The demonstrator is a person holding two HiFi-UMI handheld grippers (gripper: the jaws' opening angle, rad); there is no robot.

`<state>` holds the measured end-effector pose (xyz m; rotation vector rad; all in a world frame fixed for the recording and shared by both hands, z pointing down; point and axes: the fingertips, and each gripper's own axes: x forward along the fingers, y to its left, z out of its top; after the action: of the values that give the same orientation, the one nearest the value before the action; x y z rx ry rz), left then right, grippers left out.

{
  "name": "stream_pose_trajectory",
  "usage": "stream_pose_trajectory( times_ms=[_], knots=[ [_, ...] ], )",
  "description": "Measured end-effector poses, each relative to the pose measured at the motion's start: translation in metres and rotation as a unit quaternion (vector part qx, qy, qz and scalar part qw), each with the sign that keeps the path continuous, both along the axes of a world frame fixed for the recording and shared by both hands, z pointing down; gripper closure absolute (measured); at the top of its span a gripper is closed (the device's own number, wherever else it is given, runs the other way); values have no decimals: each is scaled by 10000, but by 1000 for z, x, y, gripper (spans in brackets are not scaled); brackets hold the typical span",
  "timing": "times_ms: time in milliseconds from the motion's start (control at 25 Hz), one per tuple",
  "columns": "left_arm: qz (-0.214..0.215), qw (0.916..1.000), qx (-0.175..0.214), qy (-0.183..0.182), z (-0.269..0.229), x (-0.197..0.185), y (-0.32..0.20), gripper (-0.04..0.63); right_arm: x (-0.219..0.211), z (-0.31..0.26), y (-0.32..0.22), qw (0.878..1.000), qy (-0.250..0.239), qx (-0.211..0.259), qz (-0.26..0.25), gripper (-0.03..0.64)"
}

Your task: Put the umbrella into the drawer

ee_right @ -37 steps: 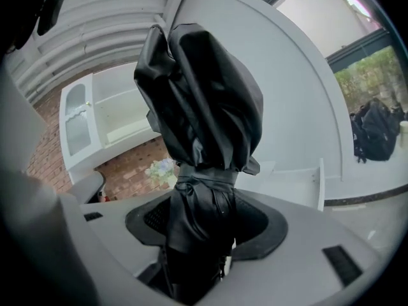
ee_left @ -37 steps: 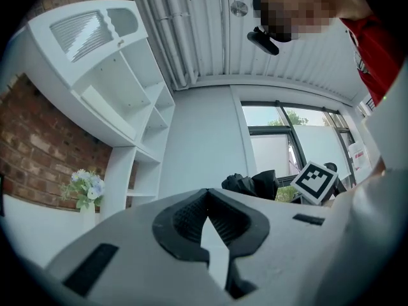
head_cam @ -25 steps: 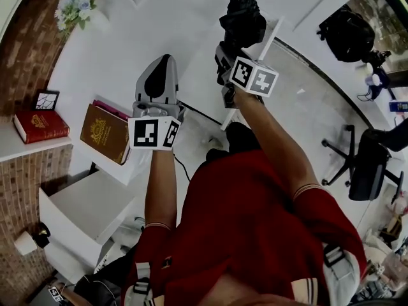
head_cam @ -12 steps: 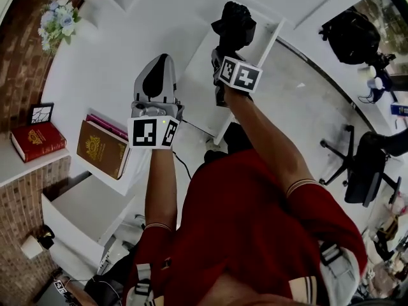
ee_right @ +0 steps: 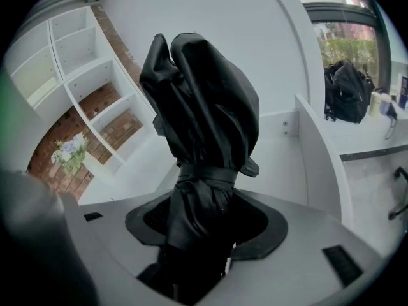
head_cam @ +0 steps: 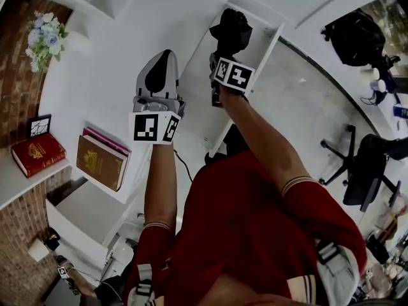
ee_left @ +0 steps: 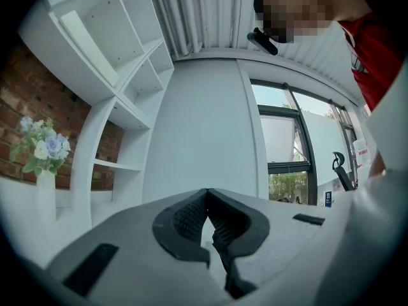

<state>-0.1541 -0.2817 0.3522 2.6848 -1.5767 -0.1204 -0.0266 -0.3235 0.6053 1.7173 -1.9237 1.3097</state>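
At far left in the head view, pale flowers (head_cam: 43,40) stand against a brick wall, and below them a red book (head_cam: 38,153) lies on a white shelf (head_cam: 16,180), with a brown book (head_cam: 102,161) on a separate board just to its right. Next comes the left gripper (head_cam: 162,56), held out in front of the person in a red shirt (head_cam: 255,234). Its own view shows its fingers (ee_left: 183,220) closed tip to tip with nothing between them. Just beside it is the right gripper (head_cam: 222,51), tilted downward, whose fingers (ee_right: 148,218) stand wide yet clamp the lower, strapped part of the black folded umbrella (ee_right: 204,107). The bunched canopy sticks out past the tips. From the head view the umbrella (head_cam: 231,29) sits over the open white drawer (head_cam: 269,43), between its side walls. Whether it touches the bottom I cannot tell. Farther right on the pale floor are a black backpack (head_cam: 354,34) and a black office chair (head_cam: 360,167).
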Motion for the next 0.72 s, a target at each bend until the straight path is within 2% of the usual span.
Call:
stream_pose_trajectory(
  times_ms=[280, 720],
  knots=[
    [-33, 9998, -209, -32, 19, 5, -24, 589, 11, 33, -17, 9993, 69, -371, 6, 377],
    [-171, 9993, -337, -44, 32, -2, -49, 589, 8, 72, -41, 9967, 22, -805, 19, 377]
  ],
)
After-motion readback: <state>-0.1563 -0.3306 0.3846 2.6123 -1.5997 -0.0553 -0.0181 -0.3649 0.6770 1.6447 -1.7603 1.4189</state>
